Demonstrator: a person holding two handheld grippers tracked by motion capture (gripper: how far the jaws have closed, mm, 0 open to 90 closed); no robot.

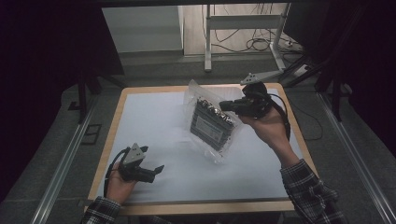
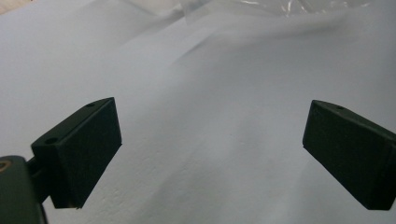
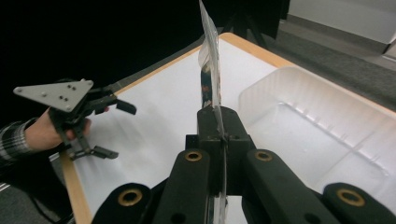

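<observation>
A clear plastic bag point(image 1: 210, 123) with a black ribbed device and a white label inside hangs tilted over the middle of the white table point(image 1: 159, 121). My right gripper point(image 1: 227, 106) is shut on the bag's upper right edge. In the right gripper view the bag point(image 3: 209, 60) stands edge-on, pinched between the closed jaws of my right gripper point(image 3: 218, 114). My left gripper point(image 1: 153, 158) is open low over the table's front left, with nothing between its fingers. In its own view the left gripper point(image 2: 210, 119) has its jaws wide apart over bare white table, the bag's edge point(image 2: 243, 9) far ahead.
A translucent plastic tray point(image 3: 322, 116) lies on the table to the right of the bag in the right gripper view. The left gripper point(image 3: 119, 130) and its hand show there at the left. The table has a wooden rim point(image 1: 196, 207). A metal stand point(image 1: 208, 42) and cables are on the floor beyond.
</observation>
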